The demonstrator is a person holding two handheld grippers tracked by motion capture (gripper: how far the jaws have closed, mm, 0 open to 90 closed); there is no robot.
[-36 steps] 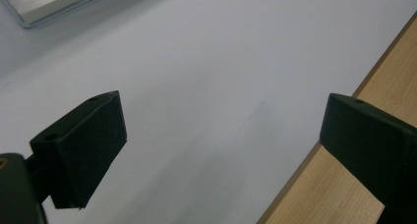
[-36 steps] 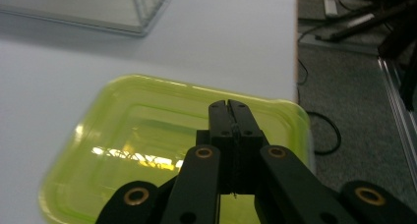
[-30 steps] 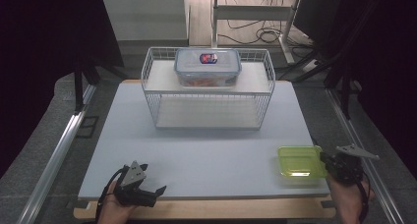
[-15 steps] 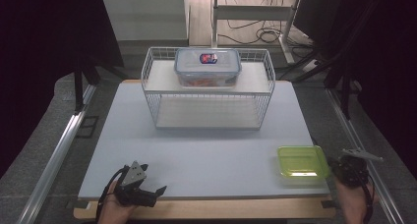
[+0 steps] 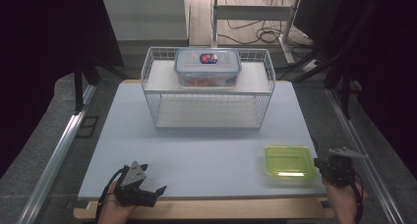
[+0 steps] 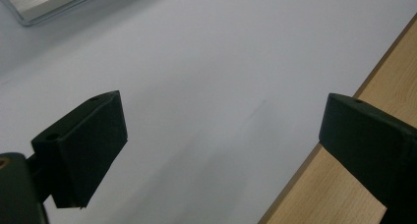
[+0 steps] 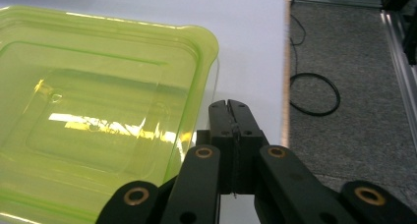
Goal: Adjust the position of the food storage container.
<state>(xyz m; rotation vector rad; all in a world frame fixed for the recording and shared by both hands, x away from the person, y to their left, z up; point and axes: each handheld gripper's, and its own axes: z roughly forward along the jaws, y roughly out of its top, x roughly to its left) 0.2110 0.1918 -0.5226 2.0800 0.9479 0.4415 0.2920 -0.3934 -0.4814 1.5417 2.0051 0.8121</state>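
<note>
Right tool [image 7: 230, 105]: jaws fully closed, empty, just beside green lid [image 7: 93, 121] at table [image 5: 206, 155] edge. Left tool [image 6: 221, 135]: jaws wide apart, empty, low over table.

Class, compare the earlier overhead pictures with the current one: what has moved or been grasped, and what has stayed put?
The right gripper, jaws shut and holding nothing, has drawn back a little from the green lid toward the table's near right corner. The lid lies where it was. The left gripper, open, has stayed at the near left edge, and the wire rack with the clear box on top is unchanged.
</note>
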